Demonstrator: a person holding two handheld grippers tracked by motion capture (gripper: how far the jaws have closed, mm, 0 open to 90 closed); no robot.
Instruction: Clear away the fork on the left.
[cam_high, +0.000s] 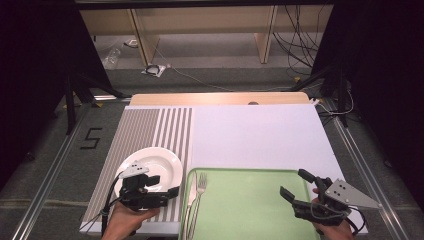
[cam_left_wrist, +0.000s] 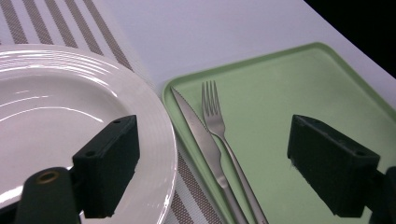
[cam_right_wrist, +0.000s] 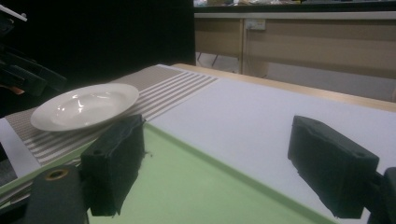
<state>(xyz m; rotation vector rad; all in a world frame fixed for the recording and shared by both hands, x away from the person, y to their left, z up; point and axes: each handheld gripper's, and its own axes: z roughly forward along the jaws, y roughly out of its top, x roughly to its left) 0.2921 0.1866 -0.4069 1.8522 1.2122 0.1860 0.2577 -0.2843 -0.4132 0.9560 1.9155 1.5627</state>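
**Both claws spread and empty, left one over the plate's edge**

The left claw (cam_high: 161, 186) stood wide spread, with nothing between its jaws; in the left gripper view one jaw hung over the rim of the white plate (cam_left_wrist: 56, 107) and the other over the green tray (cam_left_wrist: 299, 88), and I could not tell if the first one touched the plate; the right claw (cam_high: 295, 184) was also spread and held nothing, its jaws above the right part of the tray, with a hand (cam_high: 334, 231) under it at the bottom edge.

The plate lay on the striped placemat (cam_high: 145, 130) at the left side of the desk (cam_high: 260, 130), just beside the tray; a knife (cam_left_wrist: 198, 135) and a fork (cam_left_wrist: 217, 126) lay side by side, very close together, along the left edge of the tray, handles toward the person; the rest of the tray was bare; nothing stood between the left claw and the plate.

The near part of the plate was covered by the left gripper in the high view; the handles of the knife and fork were cut off by the bottom of the pictures; the background of the right gripper view was dark and hard to read.
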